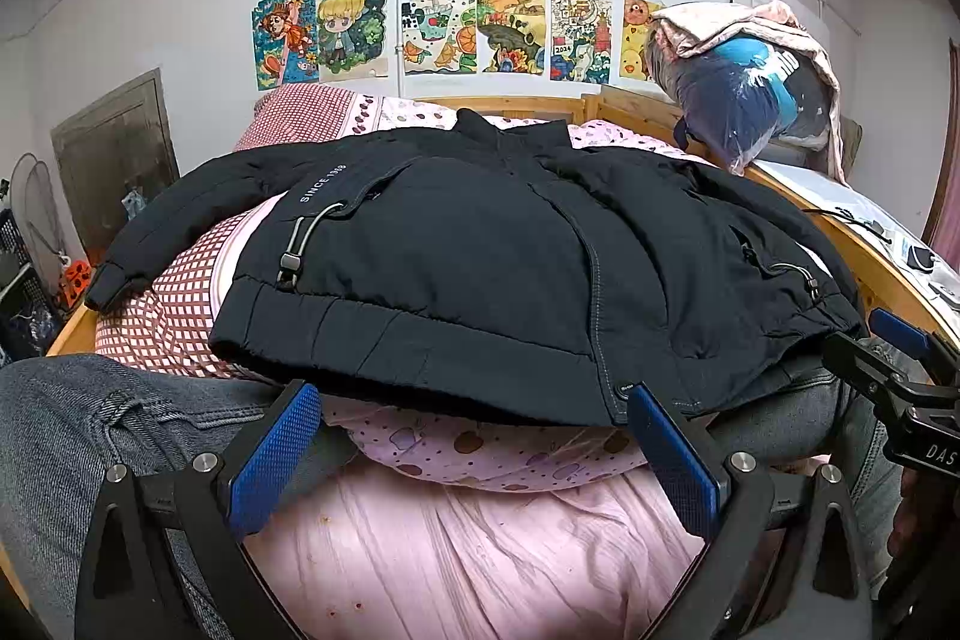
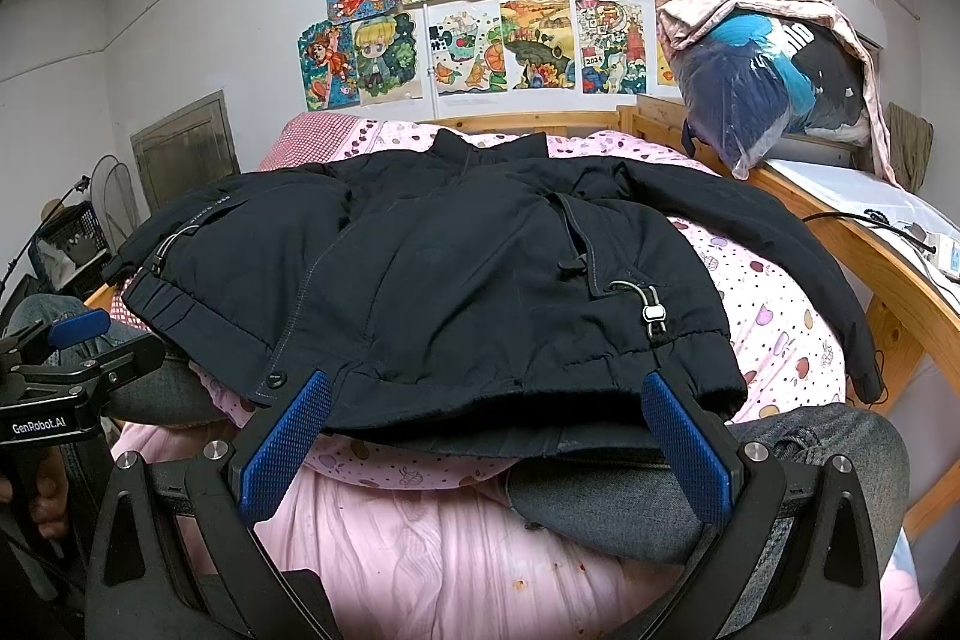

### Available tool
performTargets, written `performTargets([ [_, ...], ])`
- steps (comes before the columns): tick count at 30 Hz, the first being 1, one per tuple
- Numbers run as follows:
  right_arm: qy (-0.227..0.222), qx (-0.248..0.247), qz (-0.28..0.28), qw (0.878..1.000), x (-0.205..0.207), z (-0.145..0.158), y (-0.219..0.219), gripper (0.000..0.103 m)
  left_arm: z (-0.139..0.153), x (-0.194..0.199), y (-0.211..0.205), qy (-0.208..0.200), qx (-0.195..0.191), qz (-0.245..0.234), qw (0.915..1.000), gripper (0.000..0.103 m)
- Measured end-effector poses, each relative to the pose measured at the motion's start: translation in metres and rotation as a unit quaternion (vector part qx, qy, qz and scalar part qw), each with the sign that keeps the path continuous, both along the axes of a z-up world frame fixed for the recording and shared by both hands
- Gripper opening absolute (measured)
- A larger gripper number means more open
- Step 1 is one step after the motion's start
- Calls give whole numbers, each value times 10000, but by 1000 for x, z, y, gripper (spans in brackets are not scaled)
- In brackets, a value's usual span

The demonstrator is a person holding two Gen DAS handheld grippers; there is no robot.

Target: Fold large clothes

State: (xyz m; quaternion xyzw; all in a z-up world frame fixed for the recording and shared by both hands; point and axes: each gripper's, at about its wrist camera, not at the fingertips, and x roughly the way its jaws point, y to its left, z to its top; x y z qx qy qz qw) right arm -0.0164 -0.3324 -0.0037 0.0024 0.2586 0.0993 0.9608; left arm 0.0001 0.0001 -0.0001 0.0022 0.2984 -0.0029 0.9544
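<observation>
Left tool [image 1: 474, 451]: wide open, holding nothing. Its blue pads [image 1: 276, 457] sit just under the jacket hem, near the middle zip.
Right tool [image 2: 486, 439]: wide open too, and empty. Its tips are at the hem on the other half of the jacket.
Why there: both tools wait low at the near edge, so I think they are ready to grab the hem and start a fold.
Jacket [image 1: 480, 250]: big and black, front side up, zipped shut, spread flat with both sleeves out to the sides.
Where it lies: on a pink quilt [image 1: 480, 451] on the bed, collar toward the wall.
Knees [image 1: 90, 418]: in jeans, on each side of the tools.
Fold: not started yet, I think.
</observation>
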Motion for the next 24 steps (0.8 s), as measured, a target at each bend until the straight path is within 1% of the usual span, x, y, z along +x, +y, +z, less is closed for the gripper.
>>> performTargets([
  [10,6,3,-3,10000,-2,2,1,102,0,0,0,0,-3,0,10000,103],
  [12,6,7,-5,10000,0,-4,-2,102,0,0,0,0,-5,-1,10000,103],
  [24,24,15,0,10000,-2,-3,-3,102,0,0,0,3,-1,1,10000,103],
])
